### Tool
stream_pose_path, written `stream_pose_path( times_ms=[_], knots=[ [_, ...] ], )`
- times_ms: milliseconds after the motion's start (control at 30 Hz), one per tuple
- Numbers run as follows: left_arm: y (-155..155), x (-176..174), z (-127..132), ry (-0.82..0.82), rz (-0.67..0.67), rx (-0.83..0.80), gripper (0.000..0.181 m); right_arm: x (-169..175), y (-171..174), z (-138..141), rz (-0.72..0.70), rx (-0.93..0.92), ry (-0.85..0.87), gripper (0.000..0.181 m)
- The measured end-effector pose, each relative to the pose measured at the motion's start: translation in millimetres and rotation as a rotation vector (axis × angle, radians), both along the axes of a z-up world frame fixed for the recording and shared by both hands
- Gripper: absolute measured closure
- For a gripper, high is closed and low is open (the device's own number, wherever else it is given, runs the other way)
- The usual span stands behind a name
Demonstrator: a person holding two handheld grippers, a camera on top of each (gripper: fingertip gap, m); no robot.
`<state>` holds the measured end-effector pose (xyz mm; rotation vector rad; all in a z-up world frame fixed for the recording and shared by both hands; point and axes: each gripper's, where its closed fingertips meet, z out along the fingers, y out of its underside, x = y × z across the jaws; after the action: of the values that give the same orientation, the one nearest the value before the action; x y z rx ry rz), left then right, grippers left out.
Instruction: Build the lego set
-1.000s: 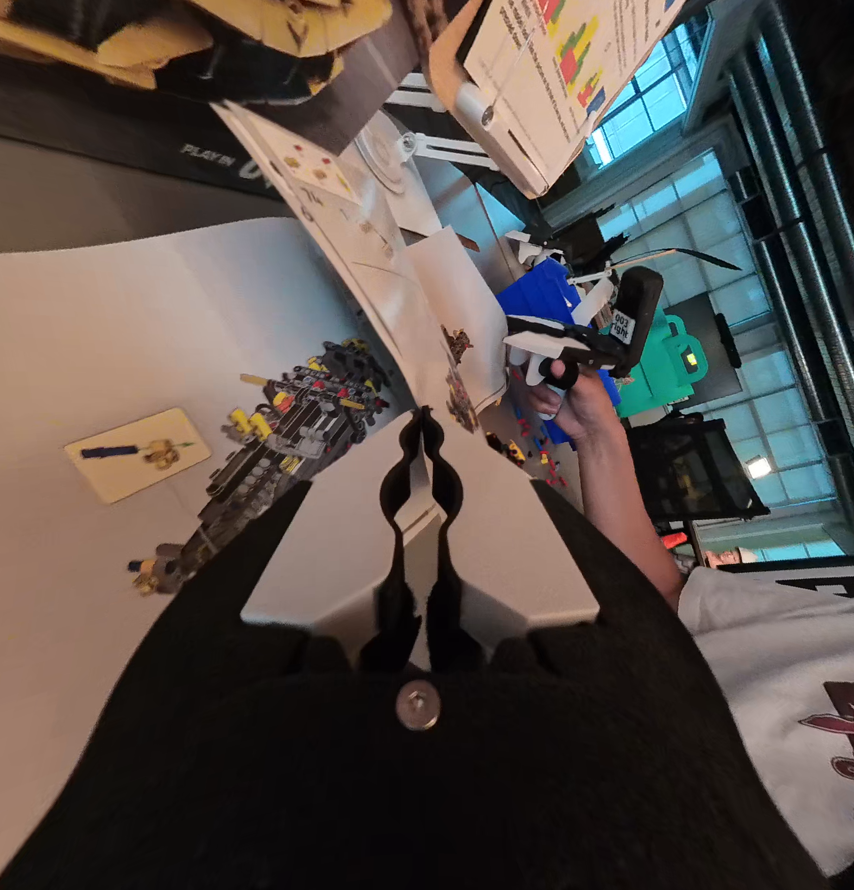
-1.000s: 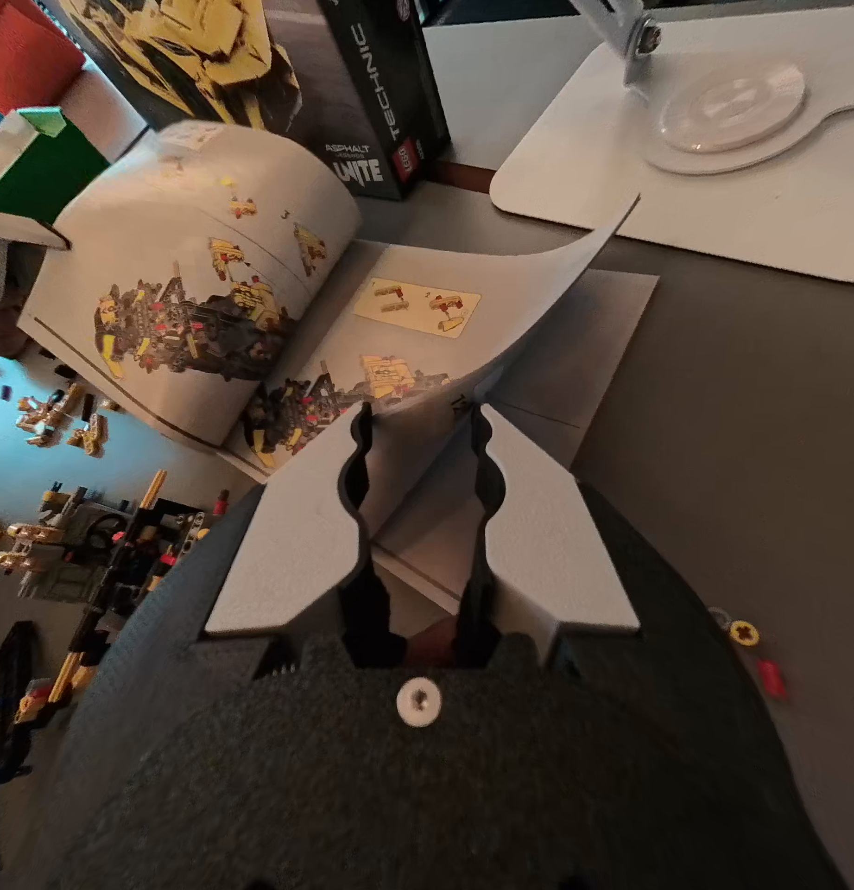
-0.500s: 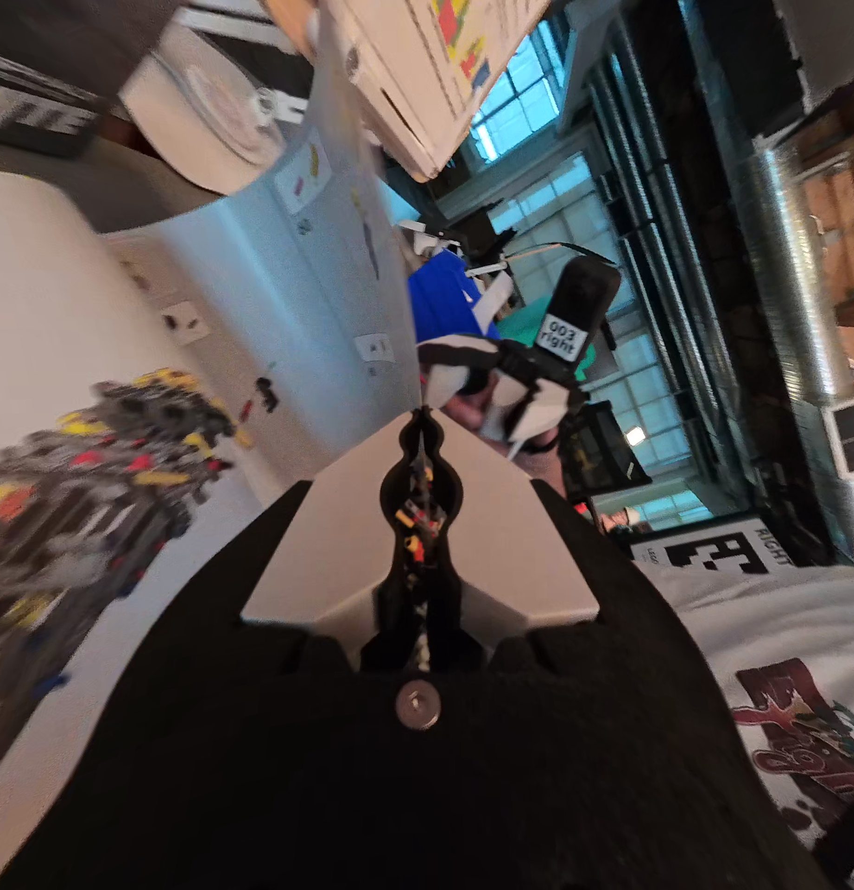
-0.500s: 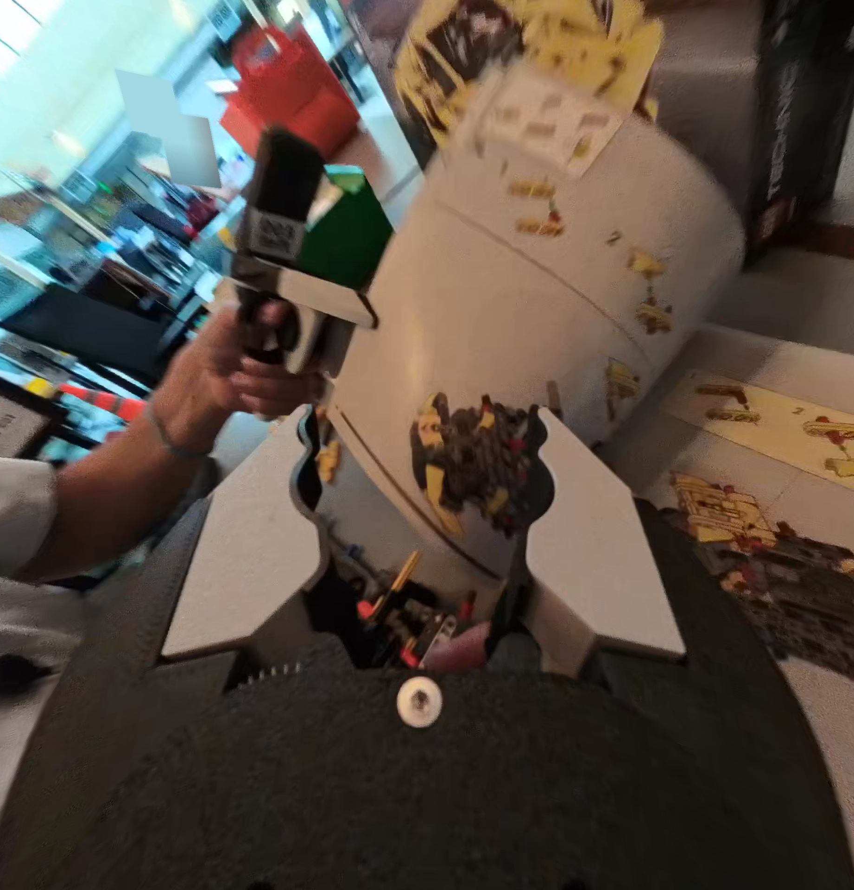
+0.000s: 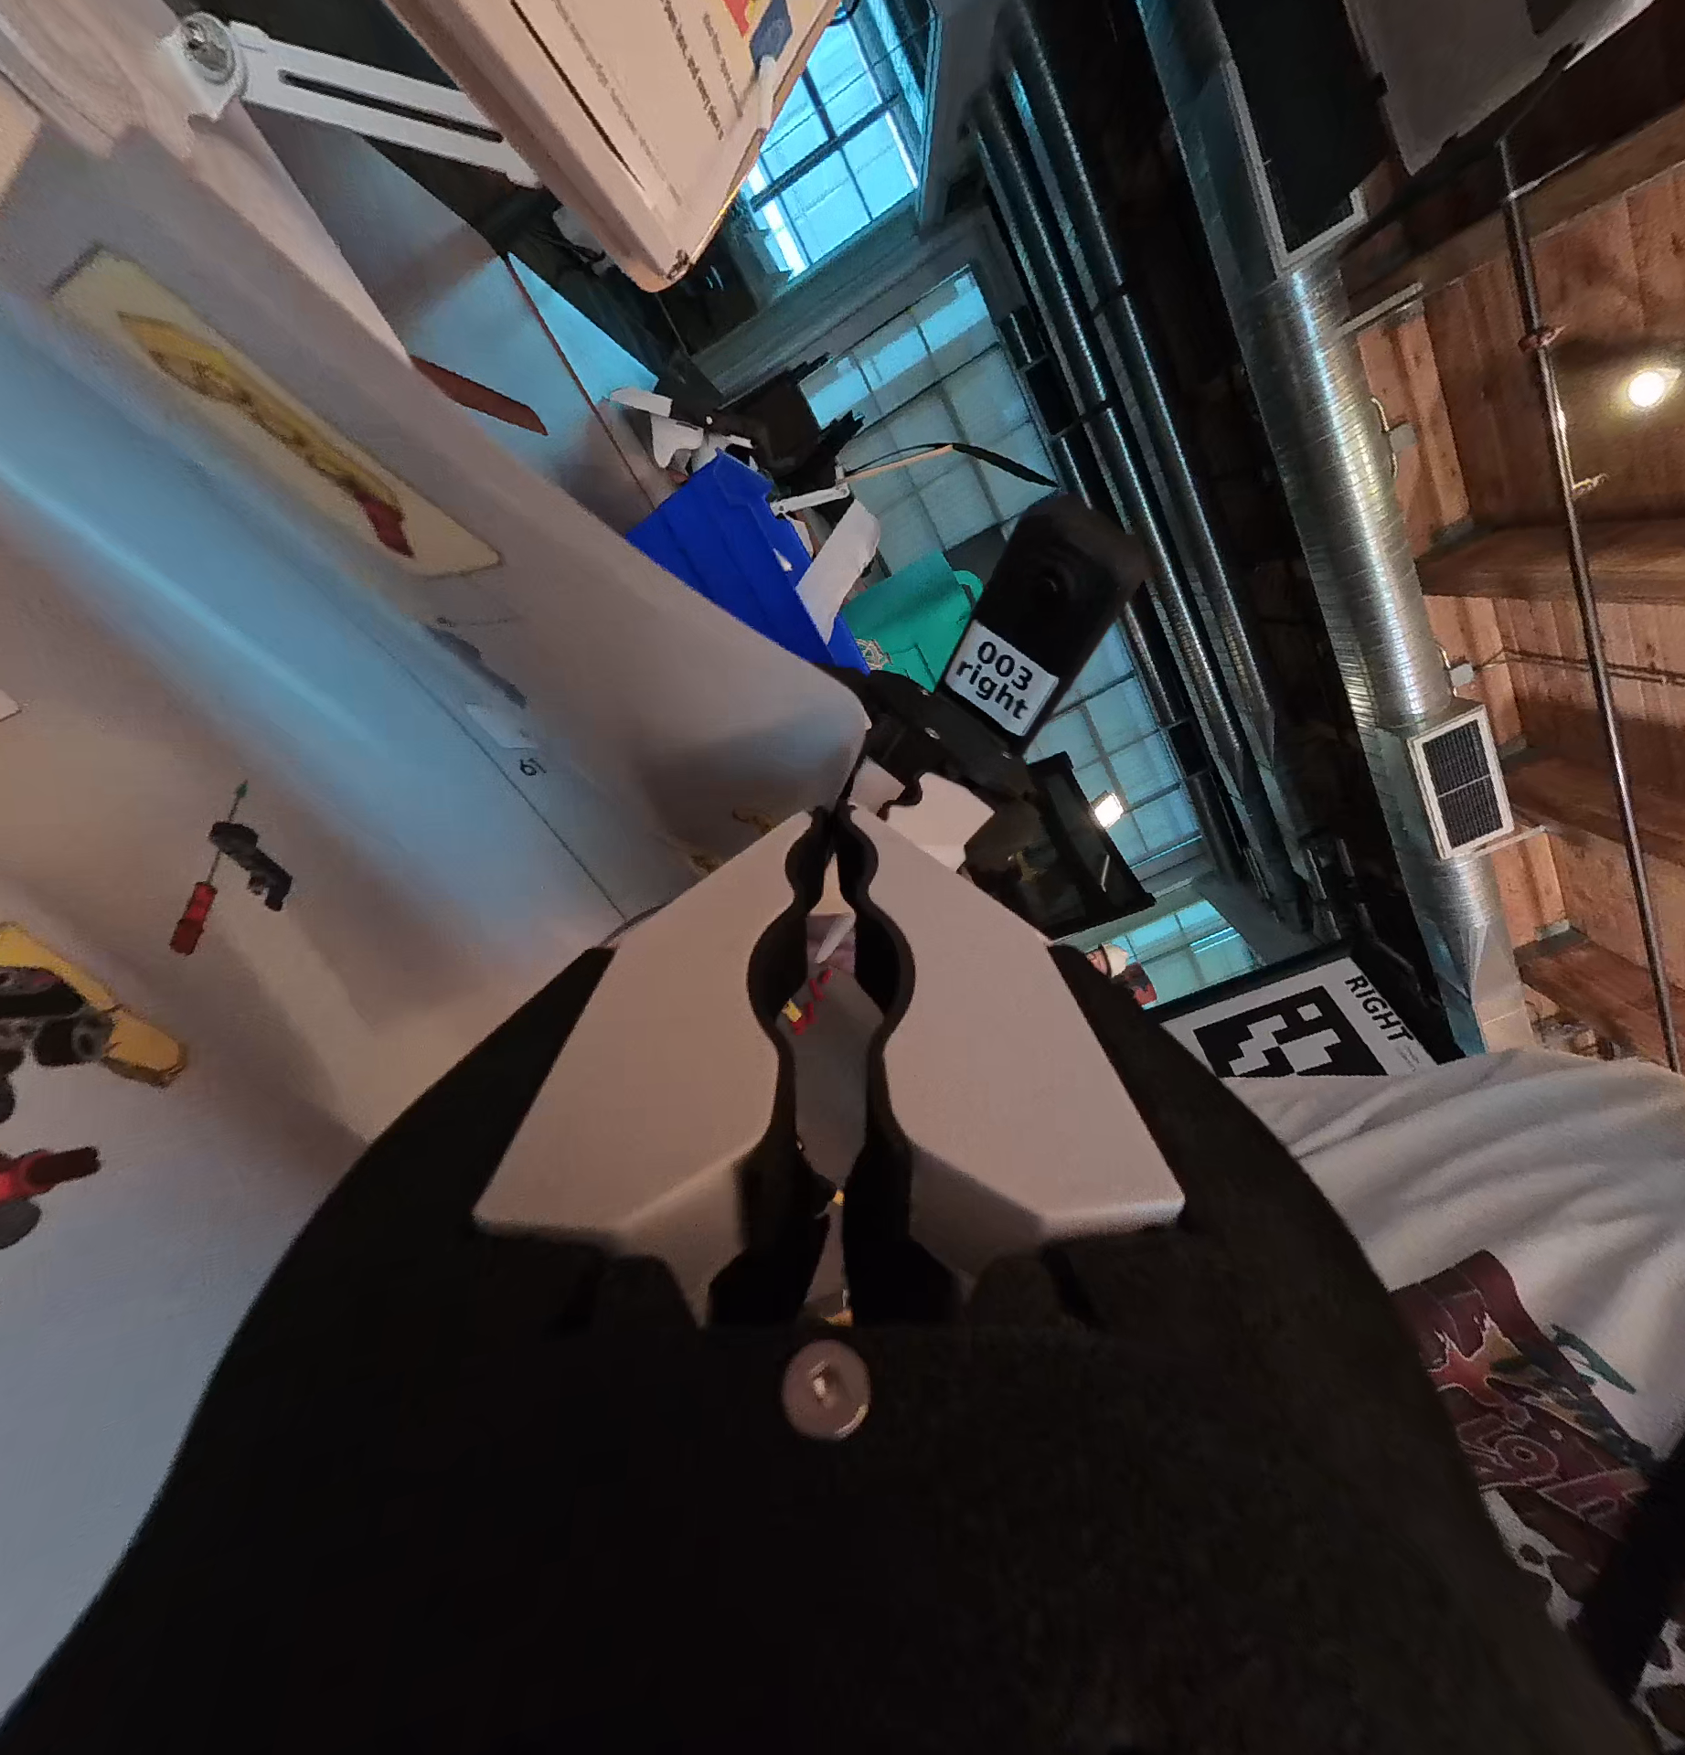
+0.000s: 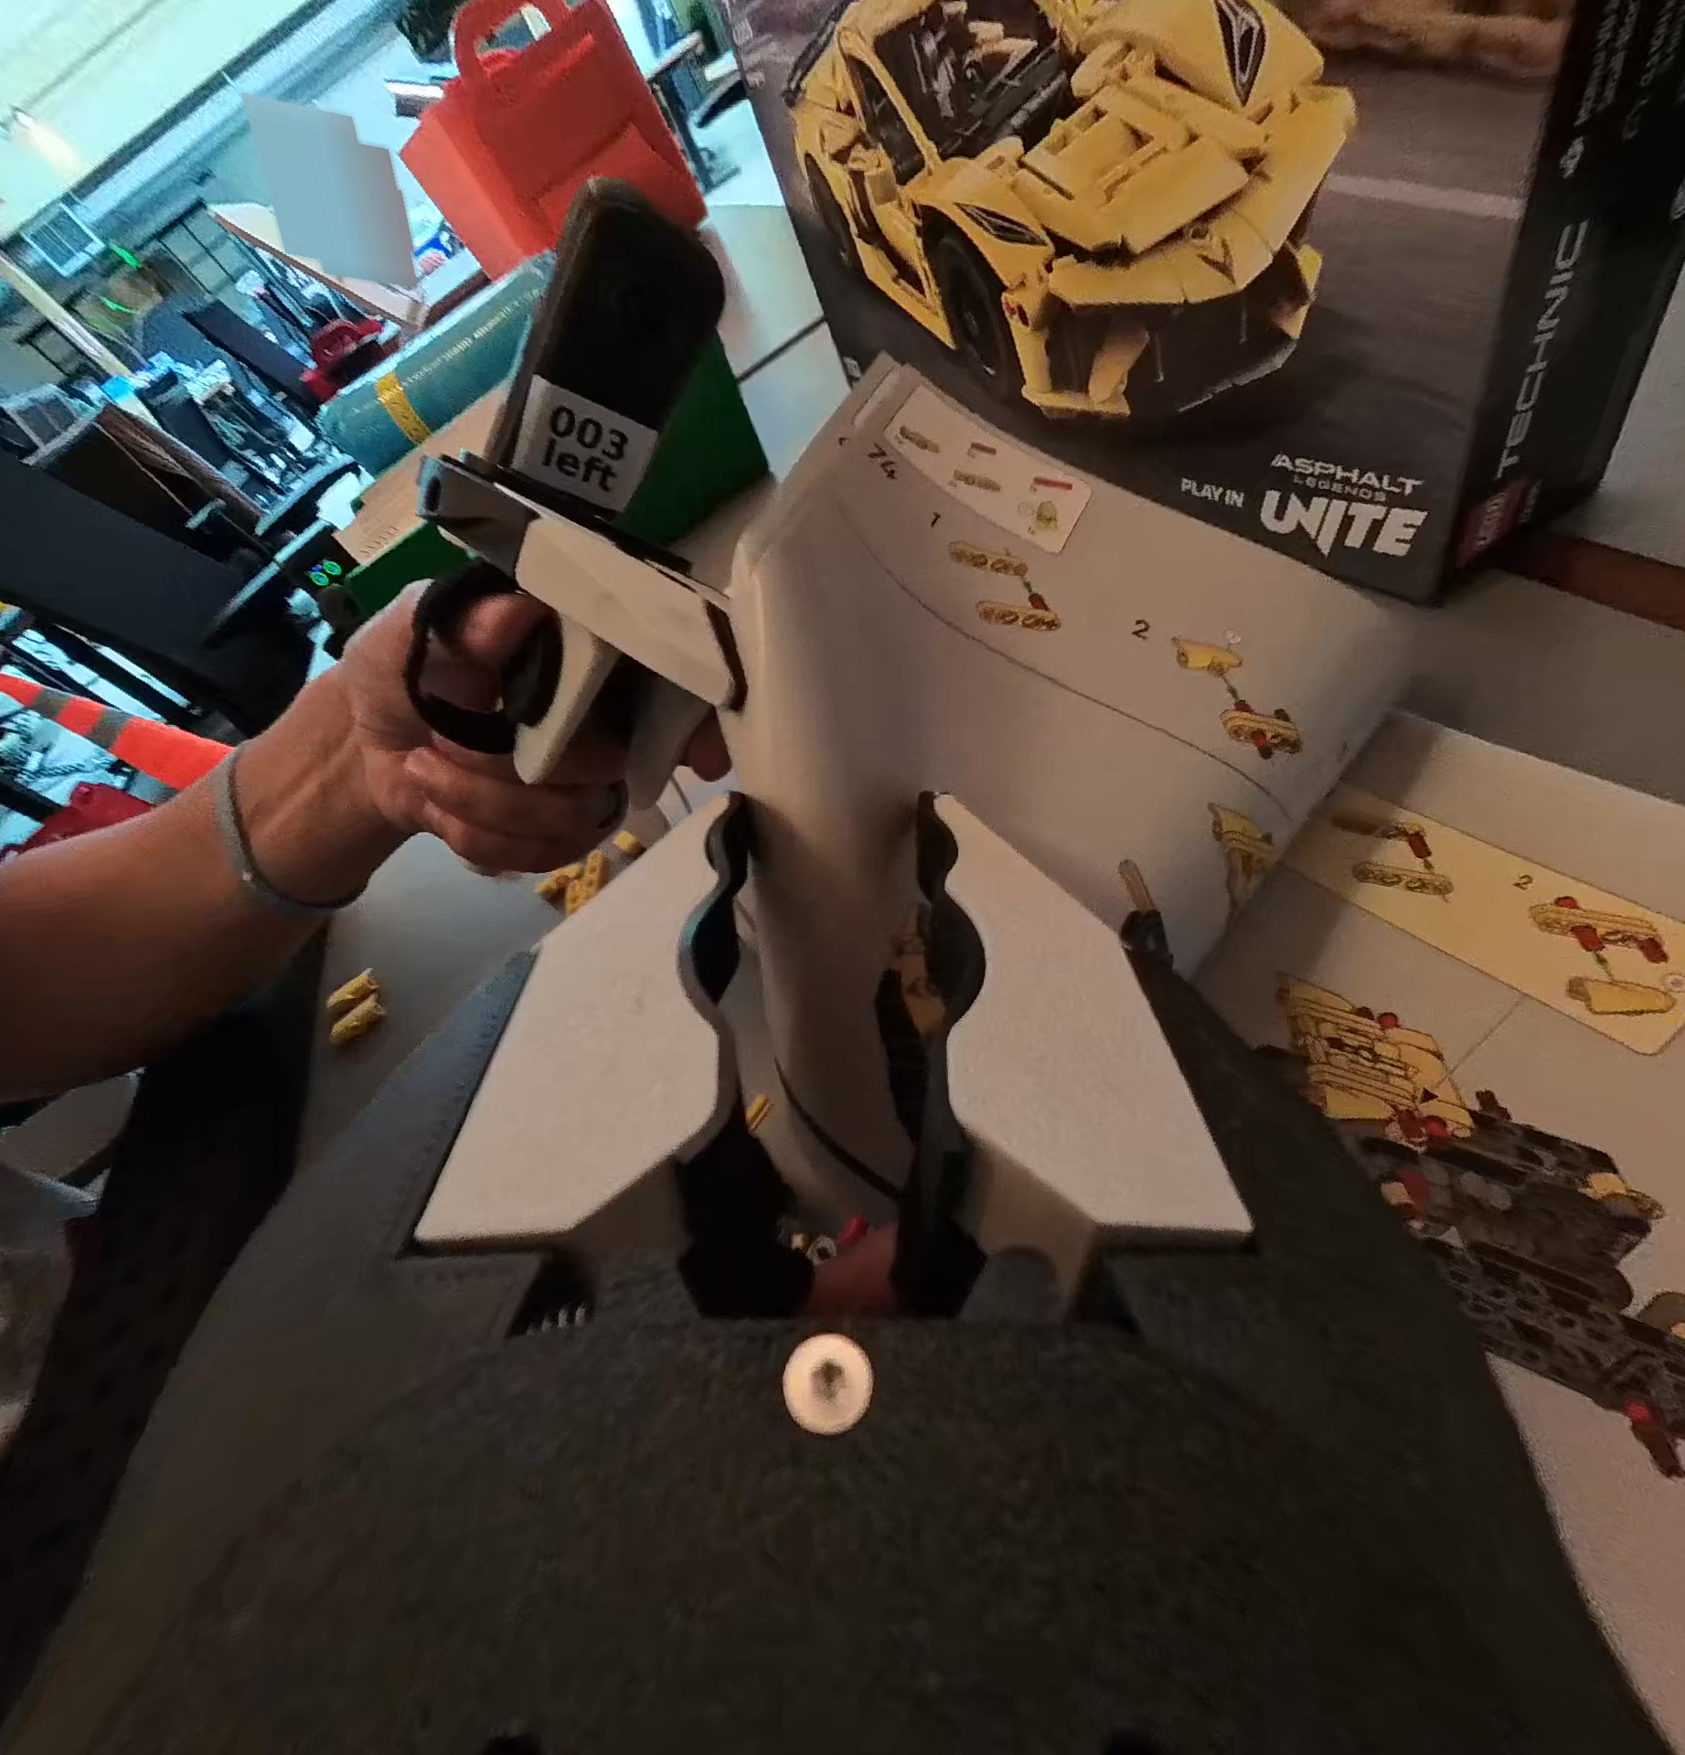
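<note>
Step in hand: turning a page of the instruction booklet [image 6: 1057,684], not assembly. No brick is held by either tool.

Left tool [image 5: 833,828]: jaws closed, tips pinching the raised page at its edge. In the right wrist view the same tool [image 6: 724,655] is seen farther off, held in a hand [image 6: 458,741], gripping the lifted sheet near its top corner.

Right tool [image 6: 833,826]: jaws parted, with the curled page standing in the gap between them. The fingers [image 6: 1038,1035] do not appear to press on the paper; contact at the black pads is hard to make out.

The booklet lies on the bench [image 6: 439,912] in front of the set's box [image 6: 1199,285]. The lifted page arches up and over; the flat page [image 6: 1484,1045] beneath shows build diagrams. Loose yellow pieces [image 6: 356,1005] lie on the bench to the left, well apart from both tools. The partly built model is not clearly in view.

Judgement: the build is some way in, with much left to do. The next move calls for carrying the page over without tearing it, releasing it flat, then picking the pieces that the new page shows. Risk: the page springing back.
</note>
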<state>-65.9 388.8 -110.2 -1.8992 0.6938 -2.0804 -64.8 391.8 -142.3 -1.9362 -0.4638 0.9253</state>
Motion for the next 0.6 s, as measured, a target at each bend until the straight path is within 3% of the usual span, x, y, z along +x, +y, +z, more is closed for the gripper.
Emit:
stream_pose_path(
  times_ms=[233,500,567,600],
  knots=[
    [-2,0,2,0.003,-0.015,0.024,0.18,7,-5,10,0.043,-0.024,0.143,0.151],
    [7,-4,-5,0.031,0.028,0.02,0.181,17,-7,15,0.042,-0.02,0.195,0.178],
    [6,-5,-5,0.036,0.023,0.029,0.181,21,-5,14,0.021,-0.023,0.183,0.177],
    [7,-5,-6,0.04,0.028,0.032,0.181,23,-5,14,0.011,-0.013,0.165,0.166]
  ],
)
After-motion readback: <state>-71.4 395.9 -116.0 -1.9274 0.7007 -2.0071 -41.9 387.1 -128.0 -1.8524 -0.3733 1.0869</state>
